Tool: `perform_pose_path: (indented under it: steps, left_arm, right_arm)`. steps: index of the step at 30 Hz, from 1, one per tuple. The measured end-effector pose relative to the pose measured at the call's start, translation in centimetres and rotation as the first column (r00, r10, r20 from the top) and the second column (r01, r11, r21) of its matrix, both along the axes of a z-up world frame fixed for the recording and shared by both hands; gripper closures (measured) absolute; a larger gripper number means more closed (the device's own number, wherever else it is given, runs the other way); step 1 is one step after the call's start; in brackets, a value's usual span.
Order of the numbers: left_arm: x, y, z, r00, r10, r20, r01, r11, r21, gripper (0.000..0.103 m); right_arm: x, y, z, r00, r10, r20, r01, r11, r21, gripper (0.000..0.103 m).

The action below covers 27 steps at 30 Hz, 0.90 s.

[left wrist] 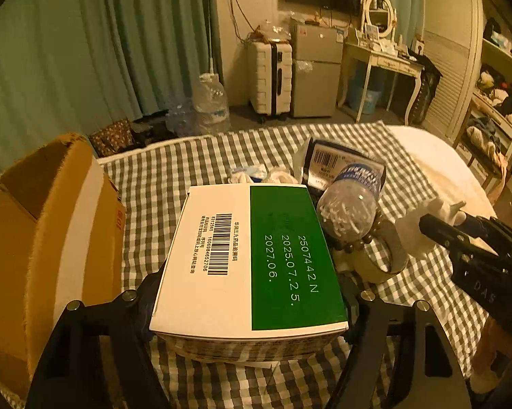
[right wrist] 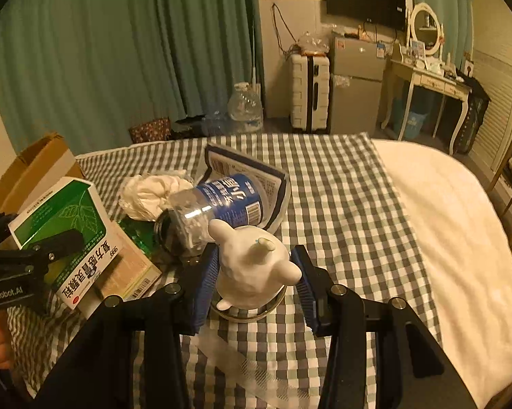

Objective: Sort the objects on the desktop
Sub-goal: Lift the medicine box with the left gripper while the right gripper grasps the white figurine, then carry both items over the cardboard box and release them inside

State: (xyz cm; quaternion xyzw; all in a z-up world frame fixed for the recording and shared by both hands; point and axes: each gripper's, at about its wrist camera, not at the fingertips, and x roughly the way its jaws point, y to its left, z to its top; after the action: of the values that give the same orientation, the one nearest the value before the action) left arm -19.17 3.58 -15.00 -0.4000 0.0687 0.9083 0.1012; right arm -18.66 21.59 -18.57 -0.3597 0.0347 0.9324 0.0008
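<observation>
Left tool (left wrist: 249,306) clamps medicine box (left wrist: 249,259); right tool (right wrist: 256,283) clamps white figurine (right wrist: 252,266). Bottle (right wrist: 218,211), cloth (right wrist: 150,194) unsorted beside cardboard box (left wrist: 51,238).

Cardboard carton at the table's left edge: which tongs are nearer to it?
Left. The left tongs, clamped on the green-and-white medicine box, sit right beside the cardboard carton. The right tongs, gripping the white figurine, are farther away, beyond the box.
</observation>
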Motion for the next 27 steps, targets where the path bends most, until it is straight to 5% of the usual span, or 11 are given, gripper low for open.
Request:
perform_pose_path:
  steps: [8, 17, 27]
  left_arm:
    - [2.8, -0.7, 2.6, 0.996, 0.044, -0.078, -0.043, 0.999, 0.021, 0.026]
    - [6.3, -0.7, 5.4, 0.986, 0.038, -0.16, -0.037, 0.999, 0.004, 0.026]
    - [10.0, -3.7, 9.3, 0.97, 0.087, -0.226, -0.082, 0.996, 0.033, 0.026]
  right_arm:
    - [3.2, -1.1, 2.4, 0.995, -0.007, -0.098, 0.009, 1.0, 0.023, 0.06]
    - [6.7, -1.4, 4.9, 0.994, -0.027, -0.109, 0.03, 0.999, 0.03, 0.06]
    - [9.4, -2.1, 11.0, 0.981, -0.022, -0.191, 0.028, 0.999, 0.027, 0.06]
